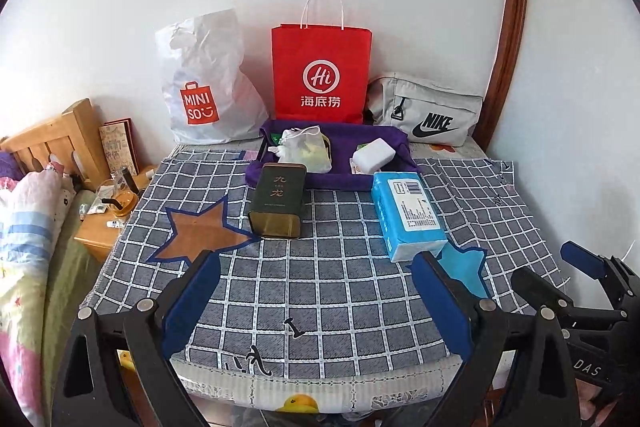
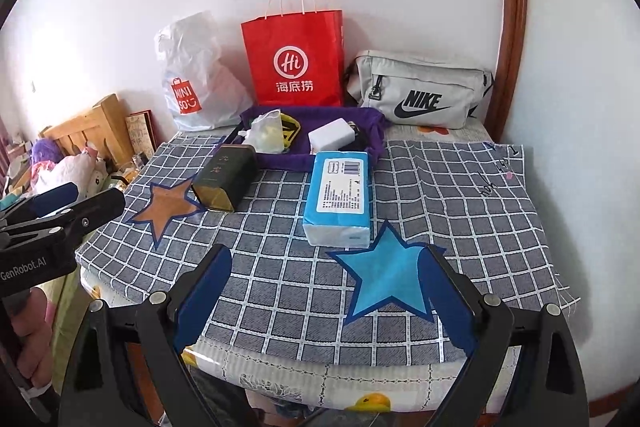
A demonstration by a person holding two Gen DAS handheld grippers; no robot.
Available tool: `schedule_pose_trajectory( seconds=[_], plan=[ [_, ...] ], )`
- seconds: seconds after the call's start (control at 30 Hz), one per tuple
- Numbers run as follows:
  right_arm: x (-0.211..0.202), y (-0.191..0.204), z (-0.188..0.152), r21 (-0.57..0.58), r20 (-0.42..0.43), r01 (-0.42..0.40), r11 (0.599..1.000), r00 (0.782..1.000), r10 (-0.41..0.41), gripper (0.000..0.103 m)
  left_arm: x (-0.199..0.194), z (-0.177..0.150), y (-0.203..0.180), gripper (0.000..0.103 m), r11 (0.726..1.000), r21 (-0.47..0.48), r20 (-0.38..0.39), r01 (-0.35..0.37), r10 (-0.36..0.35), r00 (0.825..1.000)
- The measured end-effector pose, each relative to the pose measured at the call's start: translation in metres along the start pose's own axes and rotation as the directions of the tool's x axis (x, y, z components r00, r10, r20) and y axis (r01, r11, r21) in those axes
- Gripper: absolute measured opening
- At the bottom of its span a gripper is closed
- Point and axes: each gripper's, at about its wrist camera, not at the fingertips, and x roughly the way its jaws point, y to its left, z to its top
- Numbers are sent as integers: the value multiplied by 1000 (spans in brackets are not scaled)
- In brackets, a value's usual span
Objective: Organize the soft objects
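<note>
The checked cloth [image 1: 340, 267] spreads across the table beneath and ahead of both grippers, bearing a brown star [image 1: 200, 231] ahead-left of the left gripper [image 1: 316, 303] and a blue star [image 2: 390, 277] lying between the fingers of the right gripper [image 2: 326, 295]. Far ahead, against the wall, stand a white Miniso bag [image 1: 208, 83], a red paper bag [image 1: 320, 71] and a grey Nike pouch [image 1: 428, 113]. Just in front of them sits a purple tray [image 1: 340, 147], holding a small clear pouch [image 1: 306, 149] and a white block [image 1: 374, 155]. The blue tissue pack [image 2: 340, 197] lies directly ahead of the right gripper, its near end just beyond the blue star, and ahead-right of the left gripper. A dark green tin [image 1: 278, 201] lies ahead of the left gripper, beside the brown star, its far end touching the tray's front edge. Both grippers hover above the cloth's near edge with jaws spread wide, holding nothing.
</note>
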Motion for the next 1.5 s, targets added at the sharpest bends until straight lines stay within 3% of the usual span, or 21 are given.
schedule_pose_trajectory(
  seconds=[1.5],
  plan=[
    [-24, 6, -3, 17, 52, -7, 1000, 999, 6, 93, -10, -8, -3, 97, 1000, -8, 11, 23, -23, 1000]
  ],
)
